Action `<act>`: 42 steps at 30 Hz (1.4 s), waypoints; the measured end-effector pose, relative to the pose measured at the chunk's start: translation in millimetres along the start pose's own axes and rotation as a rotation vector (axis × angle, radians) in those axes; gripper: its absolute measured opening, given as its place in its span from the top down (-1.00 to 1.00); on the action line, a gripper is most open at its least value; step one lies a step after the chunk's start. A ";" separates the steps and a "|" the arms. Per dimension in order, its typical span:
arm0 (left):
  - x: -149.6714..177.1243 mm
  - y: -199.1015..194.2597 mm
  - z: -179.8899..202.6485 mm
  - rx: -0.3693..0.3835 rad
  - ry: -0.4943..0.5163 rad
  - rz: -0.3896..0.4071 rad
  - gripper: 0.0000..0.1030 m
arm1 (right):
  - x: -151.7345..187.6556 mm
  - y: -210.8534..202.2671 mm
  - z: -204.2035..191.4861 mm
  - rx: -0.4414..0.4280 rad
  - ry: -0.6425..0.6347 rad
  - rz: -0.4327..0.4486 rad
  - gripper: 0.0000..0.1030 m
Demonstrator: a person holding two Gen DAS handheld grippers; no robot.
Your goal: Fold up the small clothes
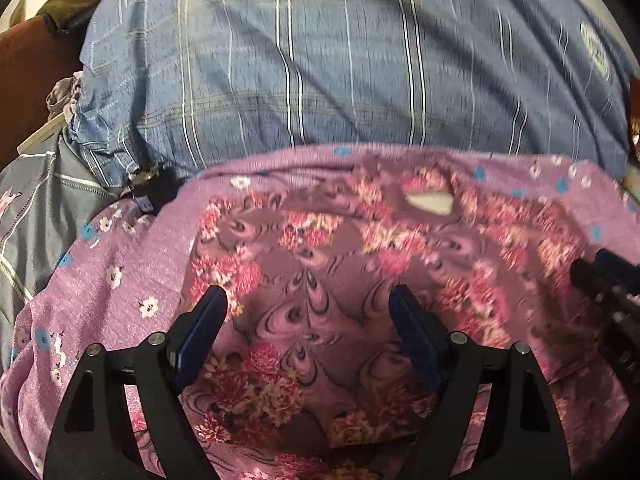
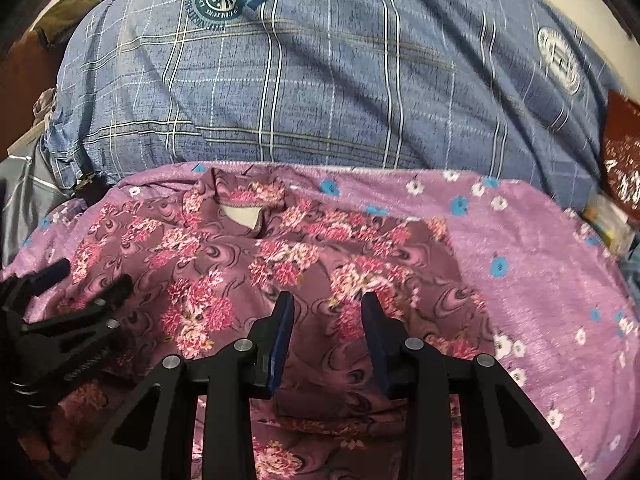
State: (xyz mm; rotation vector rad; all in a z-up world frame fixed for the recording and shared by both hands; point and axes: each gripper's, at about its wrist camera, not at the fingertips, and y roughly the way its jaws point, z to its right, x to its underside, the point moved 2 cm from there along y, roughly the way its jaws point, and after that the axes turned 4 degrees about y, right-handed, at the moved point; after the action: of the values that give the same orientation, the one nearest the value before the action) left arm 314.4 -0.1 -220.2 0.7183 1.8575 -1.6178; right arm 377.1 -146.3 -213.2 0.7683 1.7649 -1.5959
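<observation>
Fingers [image 1: 218, 300] of the left gripper [image 1: 308, 300] stand wide apart above the floral garment [image 1: 320, 248], with nothing between them and no cloth pinched. Fingers [image 2: 285, 308] of the right gripper [image 2: 328, 306] are set noticeably closer together, a clear gap remaining; patterned cloth shows through that gap, but whether the pads touch it cannot be told, and no fold is lifted.

The floral garment, maroon with pink flower clusters, lies spread flat on a purple blanket [image 2: 540, 264] printed with small white and blue flowers. Its neckline [image 2: 240, 216] faces away from both grippers, showing a pale inner patch. Both grippers hover over its near portion, side by side, the right gripper visible at the edge of the left view.

Beyond the blanket lies a blue checked bedcover [image 2: 320, 80] bearing round emblems. Grey cloth [image 1: 36, 208] sits at the left.
</observation>
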 end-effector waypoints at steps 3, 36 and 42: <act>-2.5 -2.9 -3.9 0.001 -0.016 0.018 -0.62 | -0.5 -2.3 -1.7 0.007 -0.015 0.013 0.30; -7.9 3.2 -70.4 -0.086 -0.163 0.029 -0.62 | 13.5 -11.4 -63.0 -0.087 -0.158 0.037 0.30; -7.9 2.9 -67.0 -0.082 -0.153 0.030 -0.62 | 13.4 -11.6 -62.6 -0.083 -0.158 0.040 0.30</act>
State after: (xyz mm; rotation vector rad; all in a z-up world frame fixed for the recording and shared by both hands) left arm 317.3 66.5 -209.4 0.5682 1.7837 -1.5235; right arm 355.3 -84.9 -212.1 0.6173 1.6804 -1.5048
